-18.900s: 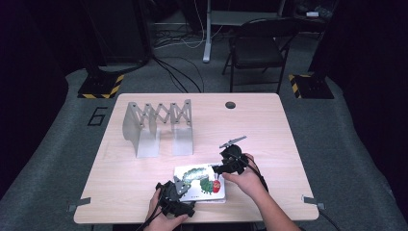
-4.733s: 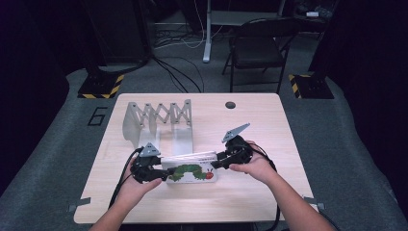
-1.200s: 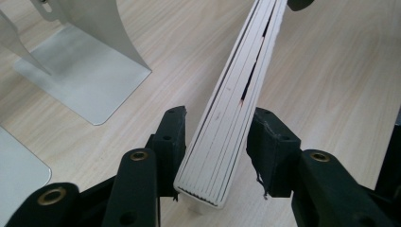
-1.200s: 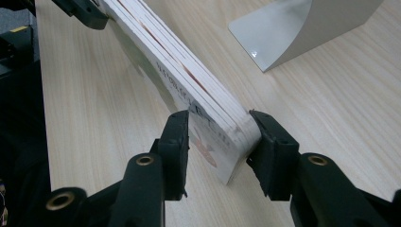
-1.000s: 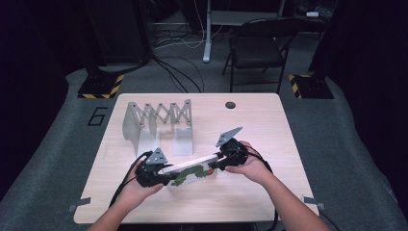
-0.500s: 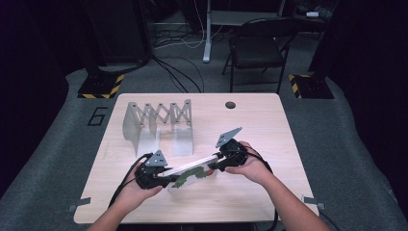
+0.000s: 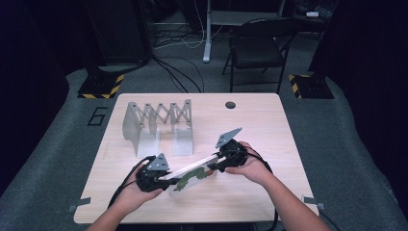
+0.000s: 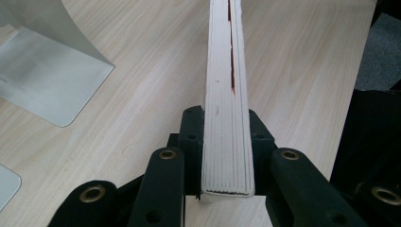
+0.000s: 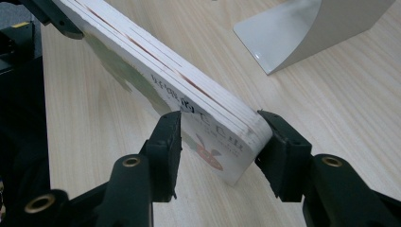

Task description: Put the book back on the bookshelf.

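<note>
Board book (image 7: 190,174) held on edge above the table (image 7: 269,125), just in front of the folding bookend rack (image 7: 159,126). The left gripper (image 8: 226,156) clamps one end firmly, its jaws having just been closing on it; the right gripper (image 9: 222,151) has just been opening, its jaws bracketing the other end loosely. We judge that we should keep the left grip tight and the book upright while steering it toward a rack slot

1. The right gripper (image 9: 218,142) has its jaws around one end of a thick board book (image 9: 179,99); they have just been opening.
2. The book stands on edge, tilted, over the wooden counter (image 9: 331,94).
3. A white metal bookend (image 9: 302,33) stands at upper right.
</note>
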A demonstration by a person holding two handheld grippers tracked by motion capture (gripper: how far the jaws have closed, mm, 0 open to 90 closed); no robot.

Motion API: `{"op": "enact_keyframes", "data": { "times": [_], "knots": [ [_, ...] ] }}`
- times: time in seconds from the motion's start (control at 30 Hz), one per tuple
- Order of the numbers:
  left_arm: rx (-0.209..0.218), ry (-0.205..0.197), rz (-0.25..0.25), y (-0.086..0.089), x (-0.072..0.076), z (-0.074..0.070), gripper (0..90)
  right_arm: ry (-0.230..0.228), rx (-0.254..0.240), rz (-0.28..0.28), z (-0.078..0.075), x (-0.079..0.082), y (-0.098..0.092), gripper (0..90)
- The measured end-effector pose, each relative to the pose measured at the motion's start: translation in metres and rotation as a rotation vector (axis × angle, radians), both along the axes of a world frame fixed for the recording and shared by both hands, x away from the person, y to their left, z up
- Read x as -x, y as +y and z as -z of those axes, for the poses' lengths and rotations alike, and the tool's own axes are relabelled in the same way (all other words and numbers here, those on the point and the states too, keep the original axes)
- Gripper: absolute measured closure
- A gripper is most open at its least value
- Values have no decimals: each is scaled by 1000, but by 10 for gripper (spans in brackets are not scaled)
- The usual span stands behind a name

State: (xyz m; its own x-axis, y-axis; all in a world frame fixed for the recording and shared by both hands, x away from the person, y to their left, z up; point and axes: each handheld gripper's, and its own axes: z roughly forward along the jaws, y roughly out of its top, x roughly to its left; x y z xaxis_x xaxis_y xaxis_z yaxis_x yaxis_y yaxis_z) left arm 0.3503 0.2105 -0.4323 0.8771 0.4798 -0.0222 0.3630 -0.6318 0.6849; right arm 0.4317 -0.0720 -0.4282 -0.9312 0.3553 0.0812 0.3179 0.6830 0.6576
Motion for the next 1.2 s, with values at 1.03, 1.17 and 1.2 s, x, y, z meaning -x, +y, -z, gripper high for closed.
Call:
{"op": "enact_keyframes", "data": {
  "times": [1.03,1.17,1.2],
  "knots": [
    [-20,-41,-36,-8,6,-8,752,12,29,30,0,-3,1,500],
    [-19,-38,-45,-9,6,-10,752,25,13,58,-1,-4,0,507],
    [-22,-42,-45,-9,6,-11,752,33,12,66,-1,-3,0,510]
  ]
}}
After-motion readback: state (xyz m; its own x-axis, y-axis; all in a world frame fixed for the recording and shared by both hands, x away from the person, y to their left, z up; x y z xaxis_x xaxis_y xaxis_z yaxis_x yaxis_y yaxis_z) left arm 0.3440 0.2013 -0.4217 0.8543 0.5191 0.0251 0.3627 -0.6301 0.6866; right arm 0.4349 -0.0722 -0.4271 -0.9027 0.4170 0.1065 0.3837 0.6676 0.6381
